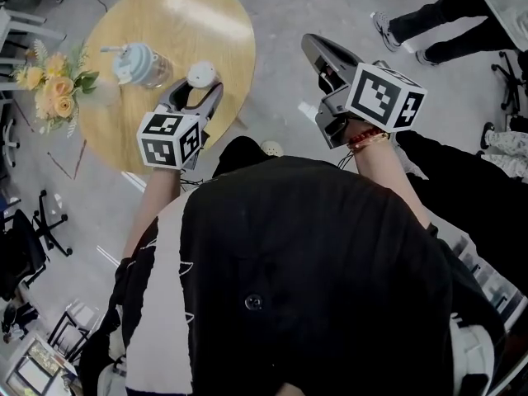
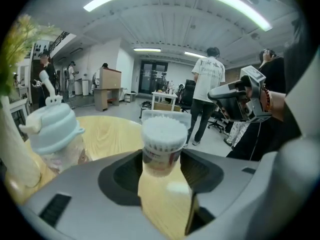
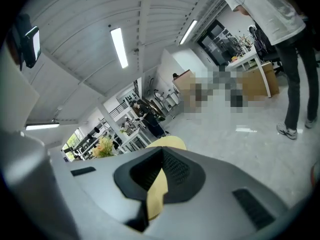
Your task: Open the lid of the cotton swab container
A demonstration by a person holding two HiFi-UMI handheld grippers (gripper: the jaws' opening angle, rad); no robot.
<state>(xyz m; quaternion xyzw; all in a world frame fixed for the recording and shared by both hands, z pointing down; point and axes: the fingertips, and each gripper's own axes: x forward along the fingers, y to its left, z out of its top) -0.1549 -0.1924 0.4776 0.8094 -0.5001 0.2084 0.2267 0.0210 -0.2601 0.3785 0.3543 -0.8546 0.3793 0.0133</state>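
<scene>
Left tool gripped the cotton swab container between wide-set jaws, upright on the counter. Right tool was closed and empty, well right of the left tool.

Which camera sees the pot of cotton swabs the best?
The left gripper view: the cotton swab container stands close up between the jaws, side and top both showing. The head view shows only its small white top. The right gripper view misses it.
</scene>
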